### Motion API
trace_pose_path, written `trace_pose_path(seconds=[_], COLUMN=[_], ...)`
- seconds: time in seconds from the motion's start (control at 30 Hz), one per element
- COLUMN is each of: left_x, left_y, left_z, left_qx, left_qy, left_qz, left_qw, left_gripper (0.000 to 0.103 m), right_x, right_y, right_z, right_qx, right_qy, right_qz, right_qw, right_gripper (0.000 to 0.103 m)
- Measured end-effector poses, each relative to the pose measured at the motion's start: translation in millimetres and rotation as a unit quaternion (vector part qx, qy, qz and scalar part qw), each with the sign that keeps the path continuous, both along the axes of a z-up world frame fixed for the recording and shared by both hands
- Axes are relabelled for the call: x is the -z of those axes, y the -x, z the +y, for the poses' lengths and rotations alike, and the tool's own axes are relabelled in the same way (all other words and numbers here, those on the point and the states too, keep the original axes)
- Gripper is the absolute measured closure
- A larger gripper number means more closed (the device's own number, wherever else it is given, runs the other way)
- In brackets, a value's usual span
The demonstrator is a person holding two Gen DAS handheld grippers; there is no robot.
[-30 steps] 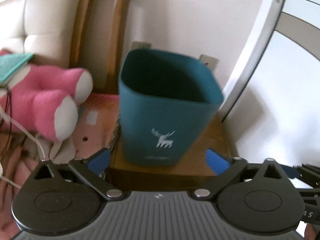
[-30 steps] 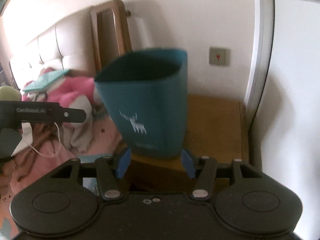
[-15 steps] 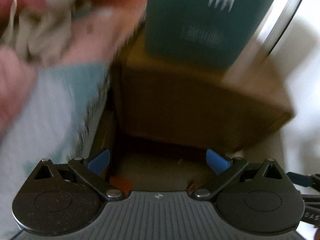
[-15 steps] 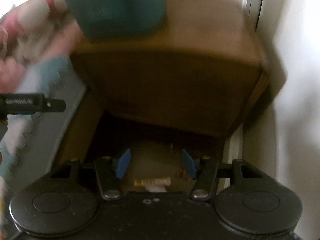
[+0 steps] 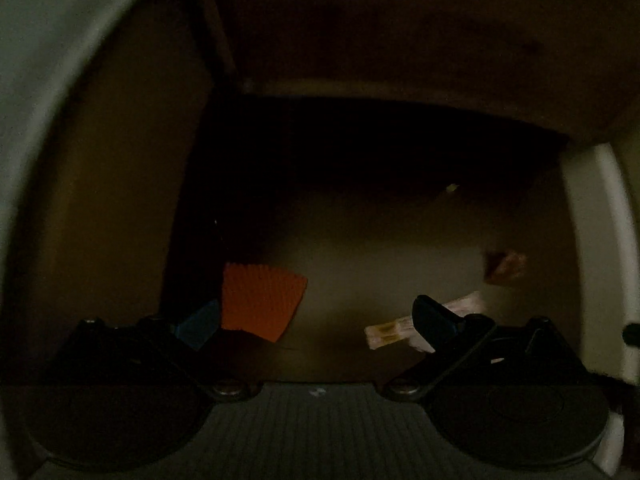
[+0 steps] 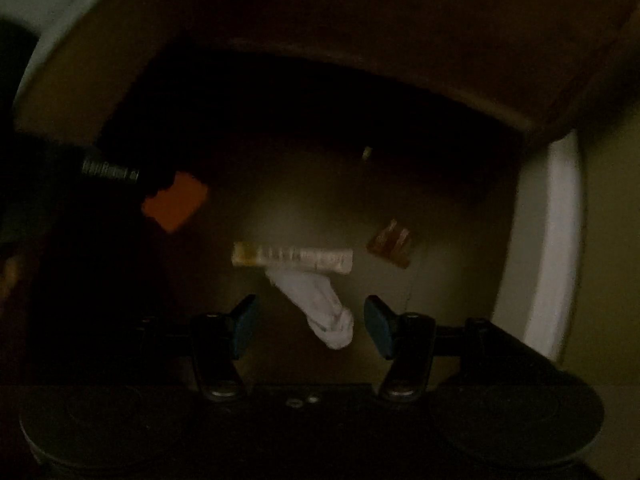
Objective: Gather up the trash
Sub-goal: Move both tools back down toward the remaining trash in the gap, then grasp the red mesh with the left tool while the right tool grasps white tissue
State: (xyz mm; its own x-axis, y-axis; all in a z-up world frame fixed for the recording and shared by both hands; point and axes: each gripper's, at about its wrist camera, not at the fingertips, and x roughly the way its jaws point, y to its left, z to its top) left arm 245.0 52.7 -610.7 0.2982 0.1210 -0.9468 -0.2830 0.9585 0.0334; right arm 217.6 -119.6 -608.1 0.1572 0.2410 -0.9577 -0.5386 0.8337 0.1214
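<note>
Dim brown wood of a cabinet (image 6: 360, 20) is seen overhead in both wrist views, with litter scattered on the shadowed floor (image 6: 440, 200) beneath it. The right gripper (image 6: 310, 324) is held with its blue-padded fingers (image 6: 378, 326) spread apart and nothing between the pads; a crumpled white tissue (image 6: 320, 304) lies on the floor in the gap ahead of them, its lower end level with the fingertips, untouched as far as can be told. Just beyond the tissue, a pale printed wrapper strip (image 6: 292, 258) is laid crosswise, touching or overlapping the tissue's far end. Farther ahead and to the right, a small brown wrapper (image 6: 390, 246) is seen, well apart from the fingers, and a tiny pale scrap (image 6: 367, 153) lies deeper in the shadow. An orange packet (image 6: 176, 204) is seen ahead to the left, beside the dark tip of the other tool.

The left gripper (image 5: 316, 324) is likewise held spread and empty. The orange packet (image 5: 260, 304) lies just beside its left finger (image 5: 198, 326), and the wrapper strip (image 5: 390, 332) is partly hidden behind its right finger. The brown wrapper (image 5: 505, 266) is seen farther to the right, near a white panel (image 5: 596, 260) at the edge.
</note>
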Motion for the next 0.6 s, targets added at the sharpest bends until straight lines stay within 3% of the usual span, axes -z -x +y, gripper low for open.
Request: trace_pose_path(seconds=[0.3,0.5,0.6], left_x=[115.8,158.6,171.8], left_y=[-14.5,-16.6,-17.8], left_z=[24.0,39.1,48.4], left_qx=[-0.047,-0.074,-0.089], left_qy=[0.003,0.001,0.018], left_qz=[0.040,0.057,0.063], left_qw=[0.9981,0.9956,0.9938], left_gripper=[0.000,0.000,0.001], right_x=[99.2,130.0,137.7], right_y=[-2.6,-9.2,-9.0], right_z=[19.8,22.2,27.2], right_qx=[-0.040,-0.052,-0.068], right_qy=[0.043,0.052,0.052], right_qz=[0.002,0.002,0.012], right_qw=[0.998,0.997,0.996], right_gripper=[0.047,0.047,0.047])
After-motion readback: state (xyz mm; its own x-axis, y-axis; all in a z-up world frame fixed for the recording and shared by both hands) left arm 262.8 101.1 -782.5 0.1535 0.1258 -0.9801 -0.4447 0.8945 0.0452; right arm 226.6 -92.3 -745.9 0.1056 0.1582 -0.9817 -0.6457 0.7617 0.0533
